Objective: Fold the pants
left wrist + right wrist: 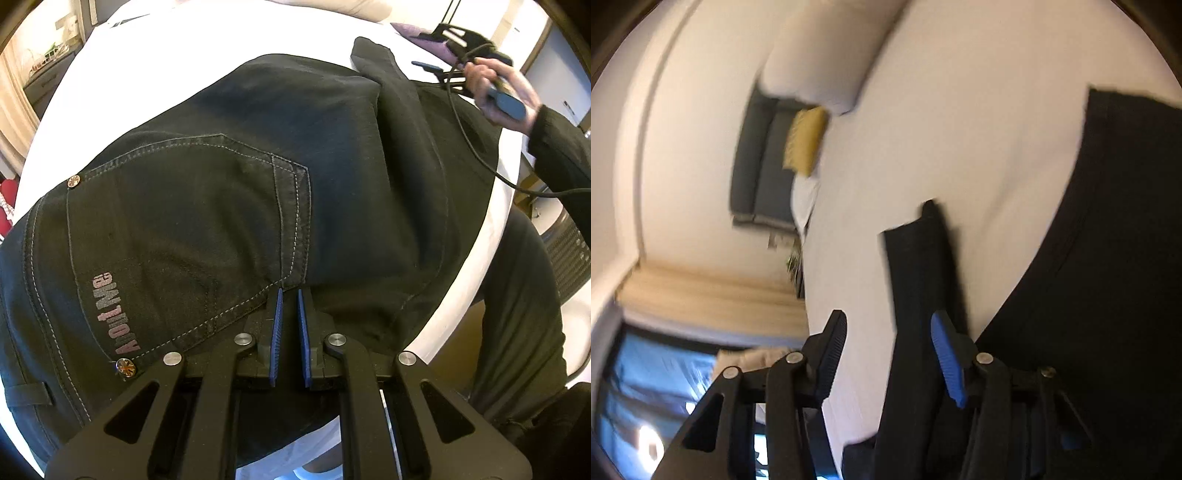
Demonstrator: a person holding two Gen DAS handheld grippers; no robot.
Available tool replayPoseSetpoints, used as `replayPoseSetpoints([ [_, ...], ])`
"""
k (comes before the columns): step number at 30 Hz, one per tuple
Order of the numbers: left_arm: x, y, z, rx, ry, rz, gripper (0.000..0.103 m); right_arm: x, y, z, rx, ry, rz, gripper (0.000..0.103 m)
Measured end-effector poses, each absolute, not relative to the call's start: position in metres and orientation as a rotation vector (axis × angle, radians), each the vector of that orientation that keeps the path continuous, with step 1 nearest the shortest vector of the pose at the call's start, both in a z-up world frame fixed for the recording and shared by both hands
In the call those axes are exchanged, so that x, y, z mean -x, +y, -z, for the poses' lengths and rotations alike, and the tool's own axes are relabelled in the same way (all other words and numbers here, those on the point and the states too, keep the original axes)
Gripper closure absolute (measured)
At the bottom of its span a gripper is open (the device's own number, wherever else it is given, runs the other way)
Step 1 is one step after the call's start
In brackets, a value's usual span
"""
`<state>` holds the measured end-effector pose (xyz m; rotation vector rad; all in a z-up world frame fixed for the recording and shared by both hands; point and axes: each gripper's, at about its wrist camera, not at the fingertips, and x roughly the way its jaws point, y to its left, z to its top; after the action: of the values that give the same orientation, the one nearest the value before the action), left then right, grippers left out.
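Note:
Black jeans (332, 147) lie spread on a white bed (184, 55), back pocket and "About Me" print facing up. My left gripper (290, 291) points steeply down at them. Its blue pads (279, 321) are almost together, pinching the fabric where the pocket seam ends. In the same view a hand (495, 85) holds my right gripper (437, 48) above the bed's far right, off the cloth. The blurred, rolled right wrist view shows that gripper (886, 325) open and holding nothing. A narrow dark pant leg (916, 266) lies on the sheet beyond its fingers, and the wide part (1126, 221) is at the right.
The bed edge (480, 266) curves down the right, with a person's dark trouser leg (517, 314) and a mesh chair (569, 251) beside it. A cable (476, 155) trails across the jeans. A purple item (408, 31) lies far right. A pillow (820, 55) and a yellow cushion (805, 140) are at the bed's far side.

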<state>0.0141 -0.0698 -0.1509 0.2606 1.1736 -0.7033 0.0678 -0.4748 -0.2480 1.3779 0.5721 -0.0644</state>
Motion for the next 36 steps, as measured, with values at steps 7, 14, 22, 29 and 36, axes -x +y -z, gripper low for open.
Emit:
replayPoseSetpoints([
  [7,-0.023,-0.064,0.151,-0.237,1.194,0.707,0.095,-0.078,-0.447,0.263,-1.36,0.69,0.048,0.055],
  [14,-0.024,-0.064,0.151,-0.246,1.194,0.712,0.095,-0.085,-0.456,0.272,-1.408,0.686,0.029,0.062],
  [22,-0.021,-0.064,0.153,-0.253,1.19,0.703,0.095,-0.109,-0.472,0.28,-1.452,0.601,0.029,0.064],
  [29,-0.018,-0.07,0.152,-0.273,1.189,0.694,0.095,-0.068,-0.493,0.232,-1.285,0.479,0.137,0.099],
  [36,-0.014,-0.073,0.151,-0.274,1.181,0.696,0.095,0.073,-0.535,0.218,-1.301,0.275,0.325,0.099],
])
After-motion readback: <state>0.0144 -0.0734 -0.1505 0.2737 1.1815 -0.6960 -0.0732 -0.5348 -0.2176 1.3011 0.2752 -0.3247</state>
